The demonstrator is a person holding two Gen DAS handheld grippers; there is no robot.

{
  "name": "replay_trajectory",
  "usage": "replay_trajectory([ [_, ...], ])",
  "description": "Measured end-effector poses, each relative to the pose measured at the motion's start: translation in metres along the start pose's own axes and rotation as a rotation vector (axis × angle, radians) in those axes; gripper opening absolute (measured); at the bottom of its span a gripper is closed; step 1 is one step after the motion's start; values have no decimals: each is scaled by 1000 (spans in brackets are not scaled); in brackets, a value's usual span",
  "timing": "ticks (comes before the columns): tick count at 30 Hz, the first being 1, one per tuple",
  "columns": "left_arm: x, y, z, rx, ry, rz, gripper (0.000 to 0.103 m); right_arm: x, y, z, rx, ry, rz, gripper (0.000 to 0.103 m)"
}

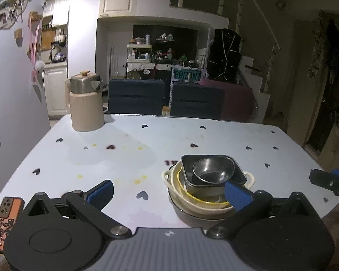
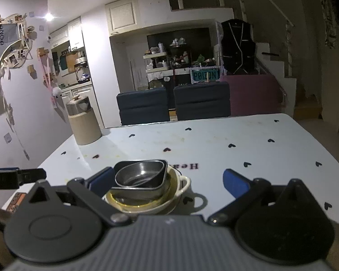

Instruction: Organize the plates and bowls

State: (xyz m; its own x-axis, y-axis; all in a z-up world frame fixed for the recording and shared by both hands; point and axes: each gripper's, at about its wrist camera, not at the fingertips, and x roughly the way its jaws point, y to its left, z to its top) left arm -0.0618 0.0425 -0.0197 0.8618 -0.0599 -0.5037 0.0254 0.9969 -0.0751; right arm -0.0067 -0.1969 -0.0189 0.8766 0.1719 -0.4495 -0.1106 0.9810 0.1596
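One stack of dishes point(image 1: 206, 187) is recorded on the near part of the table point(image 1: 124, 158), which is covered in a pale cloth printed with small dark hearts.

Contents of the stack, top to bottom, all mouths facing up:
- One round metal bowl point(image 1: 211, 171), tilted, resting inside the item below.
- One dark square dish point(image 1: 214, 169) with rounded corners, set slightly askew. No clear long axis can be told.
- One cream bowl with two small side handles point(image 1: 249, 177); a yellow rim line is seen inside it. The handles lie on a line running across the left wrist view.
- One dark plate point(image 1: 187, 214), seen only as an edge at the bottom.

Total: four pieces counted; whether more are nested within cannot be told.

Left gripper point(image 1: 169, 192): jaws spread wide, nothing held; its right pad is seen in front of the stack's near edge, and contact cannot be told.

Right gripper point(image 2: 169, 184): jaws spread fully, nothing held; the stack is seen just behind its left pad.

One kettle point(image 1: 85, 103) with a wooden-knobbed lid stands at the far left corner of the table. Two dark blue chairs point(image 1: 136, 96) are set beyond the far edge.
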Motion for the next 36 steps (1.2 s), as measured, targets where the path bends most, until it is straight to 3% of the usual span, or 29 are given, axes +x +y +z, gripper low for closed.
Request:
replay_trajectory([
  [11,-4,-16,-23,96,-29,45,103,-5,6,-28,-65,-24,-34,103],
  [36,-7,-21,-47,108,-39,54,103,-8,-5,-41,-114,-20,-58,103],
])
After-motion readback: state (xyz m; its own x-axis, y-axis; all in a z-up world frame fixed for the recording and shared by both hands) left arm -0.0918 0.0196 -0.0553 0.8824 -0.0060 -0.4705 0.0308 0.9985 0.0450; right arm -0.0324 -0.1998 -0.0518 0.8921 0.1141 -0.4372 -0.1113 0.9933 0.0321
